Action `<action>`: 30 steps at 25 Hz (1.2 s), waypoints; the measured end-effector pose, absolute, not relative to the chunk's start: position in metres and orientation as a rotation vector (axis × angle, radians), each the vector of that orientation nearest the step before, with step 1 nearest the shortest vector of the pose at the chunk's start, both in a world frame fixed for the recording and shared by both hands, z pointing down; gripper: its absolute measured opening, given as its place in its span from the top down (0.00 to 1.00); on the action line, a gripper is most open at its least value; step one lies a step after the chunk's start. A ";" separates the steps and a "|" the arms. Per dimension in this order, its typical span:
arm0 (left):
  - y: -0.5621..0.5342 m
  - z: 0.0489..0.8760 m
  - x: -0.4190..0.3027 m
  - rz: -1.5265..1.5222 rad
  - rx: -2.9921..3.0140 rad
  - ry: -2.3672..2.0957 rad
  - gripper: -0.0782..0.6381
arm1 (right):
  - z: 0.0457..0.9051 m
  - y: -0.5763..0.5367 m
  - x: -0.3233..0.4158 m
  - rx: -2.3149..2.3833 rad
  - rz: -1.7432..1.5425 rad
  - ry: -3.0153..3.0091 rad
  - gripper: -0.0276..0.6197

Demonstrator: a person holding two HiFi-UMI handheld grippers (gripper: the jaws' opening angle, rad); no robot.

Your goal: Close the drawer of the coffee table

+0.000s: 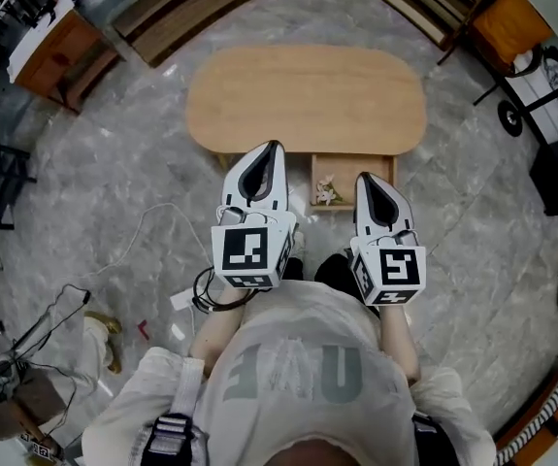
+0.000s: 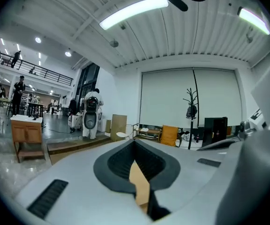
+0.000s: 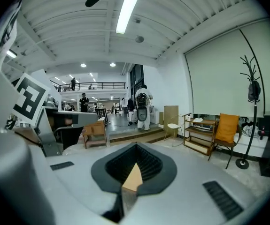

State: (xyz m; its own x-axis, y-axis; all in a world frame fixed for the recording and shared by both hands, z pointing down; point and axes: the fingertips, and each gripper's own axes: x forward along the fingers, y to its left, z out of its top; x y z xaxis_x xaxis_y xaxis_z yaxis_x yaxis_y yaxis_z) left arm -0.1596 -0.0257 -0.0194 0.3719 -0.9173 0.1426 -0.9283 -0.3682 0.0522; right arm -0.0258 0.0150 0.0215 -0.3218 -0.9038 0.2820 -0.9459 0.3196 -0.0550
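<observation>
Stance: person at the near long side of the table, both forearms out in front of the chest.
Left gripper (image 1: 275,149): clenched, nothing between the jaws; it points forward and nearly level (its own view looks across the room, not at the floor).
Right gripper (image 1: 364,179): likewise pressed closed and empty, tipped slightly down, parallel to the left one.
Drawer (image 1: 348,175): pulled out toward the person from under the table's near edge, with a small sprig of flowers (image 1: 326,191) in its left corner. It lies ahead of and below the tongs, between the two tips.
Axis: the front panel runs side to side, and the slide runs straight away from the person, so I'd judge that the closing push goes forward along the line both grippers already point.
Nearer hand: the right, whose tip overlaps the drawer's right front from above, though how high above it I cannot tell.
Coffee table (image 1: 308,95): oval wooden top, bare, beyond the drawer.
</observation>
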 end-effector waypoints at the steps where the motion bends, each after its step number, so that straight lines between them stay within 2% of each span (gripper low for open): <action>1: -0.035 -0.015 -0.154 0.150 2.495 -1.676 0.88 | 0.022 0.006 -0.022 1.707 0.316 -2.381 0.95; 14: -0.075 -0.001 -0.096 0.190 2.473 -1.662 0.88 | 0.004 -0.043 0.006 1.656 0.259 -2.468 0.95; 22: -0.084 0.001 -0.107 0.186 2.434 -1.697 0.88 | 0.012 -0.060 0.008 1.635 0.266 -2.469 0.95; 30: -0.112 0.059 -0.095 0.250 2.434 -1.650 0.88 | 0.071 -0.091 0.010 1.545 0.311 -2.452 0.95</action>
State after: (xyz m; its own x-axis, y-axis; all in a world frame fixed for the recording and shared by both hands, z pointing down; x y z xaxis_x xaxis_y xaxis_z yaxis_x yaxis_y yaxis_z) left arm -0.0946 -0.1120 0.0594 0.3659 -0.8981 0.2440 -0.9301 -0.3620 0.0624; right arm 0.0101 -0.0907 0.0712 -0.4196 -0.8563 0.3011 -0.9043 0.4229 -0.0576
